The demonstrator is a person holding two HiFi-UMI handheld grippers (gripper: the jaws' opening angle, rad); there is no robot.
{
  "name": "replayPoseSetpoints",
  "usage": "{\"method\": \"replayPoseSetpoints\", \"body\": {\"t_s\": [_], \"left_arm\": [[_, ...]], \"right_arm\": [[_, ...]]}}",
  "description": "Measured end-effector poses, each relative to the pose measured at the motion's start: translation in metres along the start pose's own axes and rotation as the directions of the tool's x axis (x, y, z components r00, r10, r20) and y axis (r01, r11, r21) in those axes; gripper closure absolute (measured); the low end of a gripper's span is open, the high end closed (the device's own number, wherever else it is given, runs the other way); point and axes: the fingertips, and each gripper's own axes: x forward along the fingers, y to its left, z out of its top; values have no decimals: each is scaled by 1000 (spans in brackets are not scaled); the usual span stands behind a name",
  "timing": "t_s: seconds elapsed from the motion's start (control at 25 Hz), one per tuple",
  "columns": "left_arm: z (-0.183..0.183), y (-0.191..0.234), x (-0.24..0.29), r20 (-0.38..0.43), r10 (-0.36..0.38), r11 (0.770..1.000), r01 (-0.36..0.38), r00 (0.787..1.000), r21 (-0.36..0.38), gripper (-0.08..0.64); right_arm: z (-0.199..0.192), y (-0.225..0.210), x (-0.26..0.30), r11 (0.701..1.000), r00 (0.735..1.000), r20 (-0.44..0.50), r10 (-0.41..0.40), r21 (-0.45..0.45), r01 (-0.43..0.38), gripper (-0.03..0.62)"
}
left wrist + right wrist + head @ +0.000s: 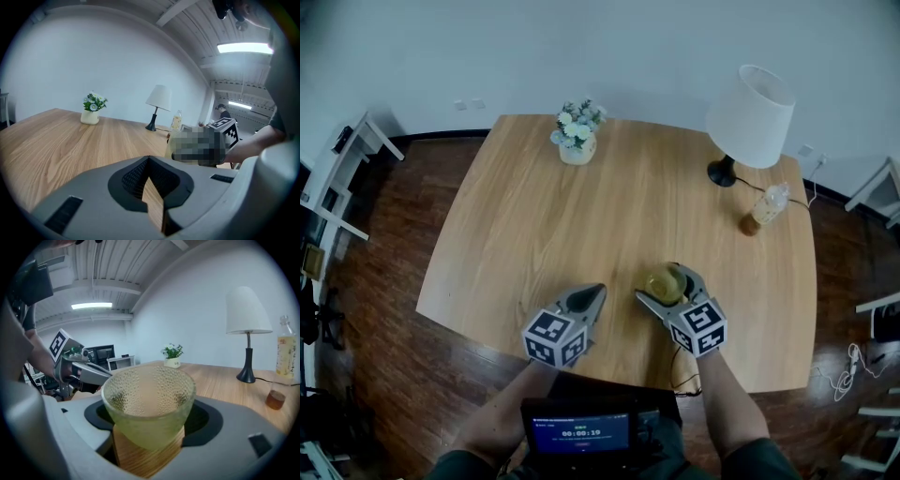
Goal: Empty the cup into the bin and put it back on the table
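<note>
**Item 1, right gripper** [661,282]: jaws are standing wide and pressing on both flanks of the cup [149,404]. They are cradling it upright in their dark recesses, probably to keep it from tipping on the way to the bin, which is showing in no view.

**Item 2, left gripper** [596,292]: jaws are lying together, gripping nothing. It is idling alongside, apparently keeping clear.

**Item 3, cup:** it is sitting over the near right of the table [534,216]. It is pale yellow-green dimpled glass, tapering to a narrow base, and is showing no evident contents.

**Beyond:** flower pot [577,141], lamp [748,117] and bottle [764,208] are standing well apart.
</note>
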Motion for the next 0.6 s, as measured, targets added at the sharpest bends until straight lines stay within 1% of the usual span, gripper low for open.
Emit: {"method": "replayPoseSetpoints", "body": {"t_s": [0.08,0.24,0.36,0.48,0.6], "left_arm": [[5,-4,-7,-4,-1,1000,1,1000,-8,558],[37,-13,-24,23,-11,1000,11,1000,10,558],[65,-18,-35,54,-24,999,23,998,24,558],[90,-21,-45,96,-26,999,23,995,31,558],[106,-22,-56,133,-22,999,18,991,33,558]], "right_arm": [[12,5,-10,1000,1000,7,4,8,-4,197],[45,16,-28,1000,1000,12,2,12,-2,198],[72,25,-38,1000,1000,12,5,-18,-5,198],[99,36,-45,998,999,10,32,-58,-31,198],[119,46,-49,994,998,-4,59,-91,-59,198]]}}
